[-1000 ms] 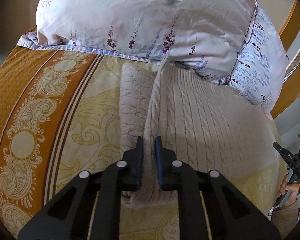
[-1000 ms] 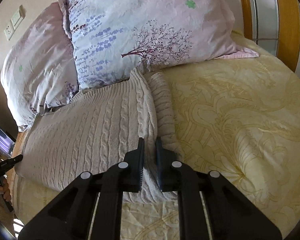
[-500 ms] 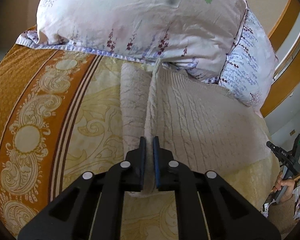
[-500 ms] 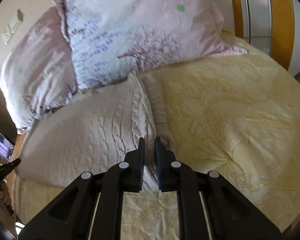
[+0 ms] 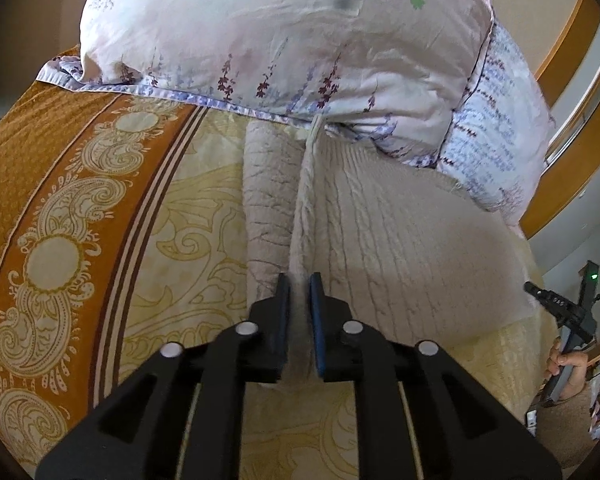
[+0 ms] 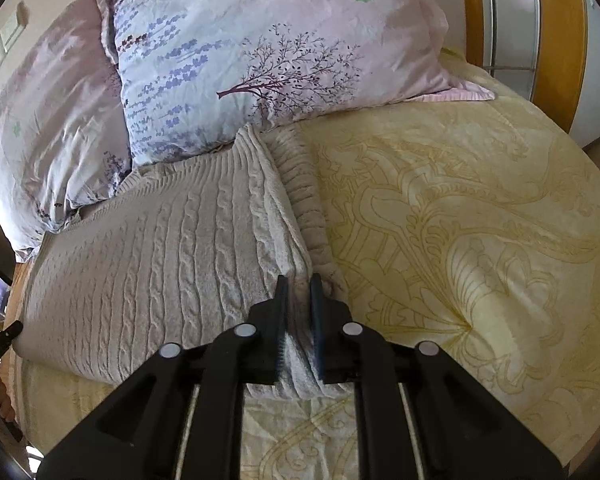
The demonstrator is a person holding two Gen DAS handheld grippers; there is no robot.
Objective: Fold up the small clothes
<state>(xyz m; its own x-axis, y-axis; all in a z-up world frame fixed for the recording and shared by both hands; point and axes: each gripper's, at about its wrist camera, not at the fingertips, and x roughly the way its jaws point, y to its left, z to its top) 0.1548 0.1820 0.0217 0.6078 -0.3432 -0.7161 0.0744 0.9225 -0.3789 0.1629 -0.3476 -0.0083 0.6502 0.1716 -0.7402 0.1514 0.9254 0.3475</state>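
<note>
A cream cable-knit sweater [image 5: 400, 240] lies spread on the bed, its far end against the pillows; it also shows in the right wrist view [image 6: 160, 248]. My left gripper [image 5: 299, 286] is shut on the sweater's left side edge, lifted into a ridge, with a sleeve [image 5: 266, 200] lying flat to its left. My right gripper [image 6: 298, 286] is shut on the sweater's right side edge, also raised in a ridge, with the other sleeve [image 6: 304, 184] beside it.
Two floral pillows [image 5: 280, 40] [image 6: 260, 60] lie at the head of the bed. The bedspread is yellow [image 6: 460, 240] with an orange patterned border [image 5: 52, 208]. A wooden frame [image 6: 556, 40] stands at right. The other gripper and hand [image 5: 568, 332] show at the far right.
Both grippers have closed tighter on the sweater's side edges and lifted them slightly; the raised ridges are narrower and tauter than a second ago.
</note>
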